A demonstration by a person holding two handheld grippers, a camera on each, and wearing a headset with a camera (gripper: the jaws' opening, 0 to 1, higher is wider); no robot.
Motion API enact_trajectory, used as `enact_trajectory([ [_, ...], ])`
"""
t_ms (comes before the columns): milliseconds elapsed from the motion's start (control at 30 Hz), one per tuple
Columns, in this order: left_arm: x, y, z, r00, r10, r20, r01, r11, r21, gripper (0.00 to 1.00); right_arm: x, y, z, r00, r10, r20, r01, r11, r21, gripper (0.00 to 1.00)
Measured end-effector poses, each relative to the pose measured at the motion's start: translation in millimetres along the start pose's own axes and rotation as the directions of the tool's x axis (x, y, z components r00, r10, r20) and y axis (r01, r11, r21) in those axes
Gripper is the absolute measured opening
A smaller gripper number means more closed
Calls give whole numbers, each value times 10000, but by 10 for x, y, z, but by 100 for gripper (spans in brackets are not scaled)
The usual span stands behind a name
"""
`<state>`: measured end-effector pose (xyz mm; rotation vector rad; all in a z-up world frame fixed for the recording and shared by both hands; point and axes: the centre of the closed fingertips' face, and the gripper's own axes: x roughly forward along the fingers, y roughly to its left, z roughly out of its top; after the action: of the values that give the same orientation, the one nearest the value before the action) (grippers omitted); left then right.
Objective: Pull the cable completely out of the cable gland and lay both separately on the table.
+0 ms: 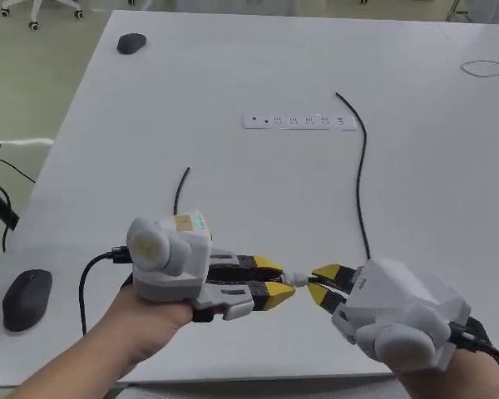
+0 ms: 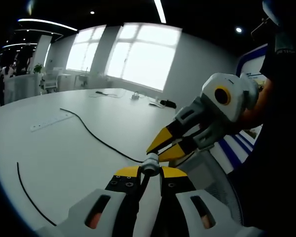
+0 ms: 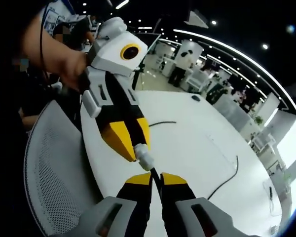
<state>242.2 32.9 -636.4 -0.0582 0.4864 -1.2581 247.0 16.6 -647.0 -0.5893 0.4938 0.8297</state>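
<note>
A small white-grey cable gland (image 1: pixel 298 278) hangs just above the table's near edge between the two grippers. My left gripper (image 1: pixel 287 279) is shut on it; in the left gripper view the cable gland (image 2: pixel 149 165) sits between the yellow tips of my left gripper (image 2: pixel 149 173). My right gripper (image 1: pixel 316 283) faces it tip to tip and is shut on the black cable (image 3: pixel 157 181) right behind the gland (image 3: pixel 144 155). From there the cable (image 1: pixel 362 174) trails away across the white table (image 1: pixel 233 166) toward the far side.
A white power strip (image 1: pixel 299 122) lies mid-table. A short loose black cable (image 1: pixel 180 189) lies left of centre. One dark mouse (image 1: pixel 27 299) sits at the near left, another (image 1: pixel 131 43) at the far left. A mesh chair (image 3: pixel 49 163) stands just off the table edge.
</note>
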Motion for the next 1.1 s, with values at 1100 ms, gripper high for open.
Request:
enact_trajectory([
  [1100,19,8,-2,9994,335,-40,-334,9993,159,15,54,-312,-745,9931,-259,-1144,587,9542,2933,0],
])
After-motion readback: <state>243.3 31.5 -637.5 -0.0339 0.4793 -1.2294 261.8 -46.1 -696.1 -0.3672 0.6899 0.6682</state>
